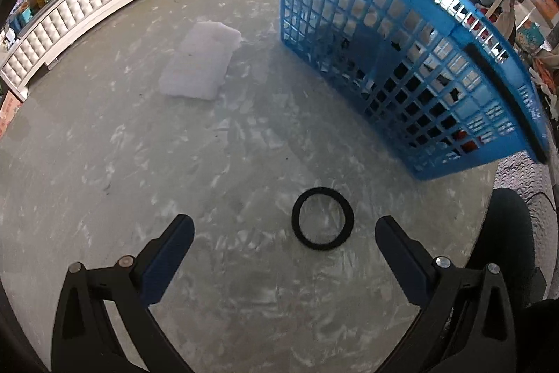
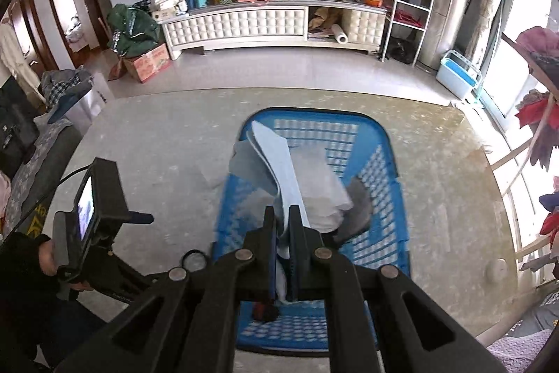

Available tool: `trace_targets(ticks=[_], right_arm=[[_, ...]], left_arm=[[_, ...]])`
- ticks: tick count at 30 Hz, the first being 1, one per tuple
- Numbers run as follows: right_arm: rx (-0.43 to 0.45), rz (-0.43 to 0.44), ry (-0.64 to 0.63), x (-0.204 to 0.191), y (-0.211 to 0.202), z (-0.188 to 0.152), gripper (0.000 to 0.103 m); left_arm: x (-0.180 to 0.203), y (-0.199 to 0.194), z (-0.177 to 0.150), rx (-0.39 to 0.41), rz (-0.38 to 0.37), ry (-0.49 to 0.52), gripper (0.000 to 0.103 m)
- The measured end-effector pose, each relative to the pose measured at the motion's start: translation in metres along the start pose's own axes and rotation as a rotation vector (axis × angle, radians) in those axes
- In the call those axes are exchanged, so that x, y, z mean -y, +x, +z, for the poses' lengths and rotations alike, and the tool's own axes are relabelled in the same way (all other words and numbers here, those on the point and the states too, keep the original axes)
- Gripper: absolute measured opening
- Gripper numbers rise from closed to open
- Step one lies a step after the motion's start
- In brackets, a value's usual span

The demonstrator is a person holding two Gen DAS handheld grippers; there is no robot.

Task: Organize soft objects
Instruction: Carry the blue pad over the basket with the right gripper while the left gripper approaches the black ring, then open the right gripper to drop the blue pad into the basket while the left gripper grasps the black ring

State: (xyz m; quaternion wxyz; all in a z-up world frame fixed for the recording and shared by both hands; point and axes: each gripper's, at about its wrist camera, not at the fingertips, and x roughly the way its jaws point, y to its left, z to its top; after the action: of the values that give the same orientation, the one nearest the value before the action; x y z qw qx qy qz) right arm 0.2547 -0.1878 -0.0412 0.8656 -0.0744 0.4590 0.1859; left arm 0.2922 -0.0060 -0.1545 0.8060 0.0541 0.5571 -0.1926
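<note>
My right gripper [image 2: 283, 212] is shut on a light blue cloth [image 2: 276, 159] and holds it above the blue plastic basket [image 2: 387, 163], which has white and grey soft items [image 2: 325, 191] inside. My left gripper [image 1: 284, 226] is open and empty, low over the table. A black ring band [image 1: 322, 219] lies flat on the table between its fingertips, nearer the right finger. A white folded cloth [image 1: 201, 60] lies farther out on the table. The basket [image 1: 401, 65] stands to the right of it.
The round marble table [image 1: 174, 163] holds everything. A white tufted cabinet [image 2: 241, 23] with clutter on top lines the far wall. A white wire rack [image 2: 407, 9] and a light blue bin [image 2: 457, 76] stand at the right. The left gripper's handle with its screen [image 2: 94, 208] shows at the left.
</note>
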Motion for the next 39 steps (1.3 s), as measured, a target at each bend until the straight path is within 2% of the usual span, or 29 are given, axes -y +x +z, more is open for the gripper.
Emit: trace_targets(ticks=[8,16,26,33,35,39], right_arm=[[-0.007,-0.095,-0.037,0.012,0.018,0.013,0.006],[-0.061,-0.177,-0.092,0.012,0.038,0.002,0.006],[-0.132,-0.081,-0.068,0.012,0.043,-0.017,0.006],[-0.128,-0.082,-0.062,0.021,0.035,-0.015,0.006],[-0.126,-0.076,-0.055,0.023,0.033,-0.014,0.008],[-0.128,-0.057,-0.037,0.027,0.031,-0.014,0.03]], left_arm=[[0.002,0.029,0.009,-0.042,-0.01,0.006,0.103],[0.003,0.043,0.02,-0.056,-0.007,0.013,0.103],[0.012,0.06,0.038,-0.067,-0.014,0.039,0.103],[0.015,0.062,0.031,-0.078,-0.008,0.062,0.103],[0.017,0.064,0.03,-0.079,-0.003,0.07,0.103],[0.025,0.067,0.026,-0.084,0.011,0.085,0.103]])
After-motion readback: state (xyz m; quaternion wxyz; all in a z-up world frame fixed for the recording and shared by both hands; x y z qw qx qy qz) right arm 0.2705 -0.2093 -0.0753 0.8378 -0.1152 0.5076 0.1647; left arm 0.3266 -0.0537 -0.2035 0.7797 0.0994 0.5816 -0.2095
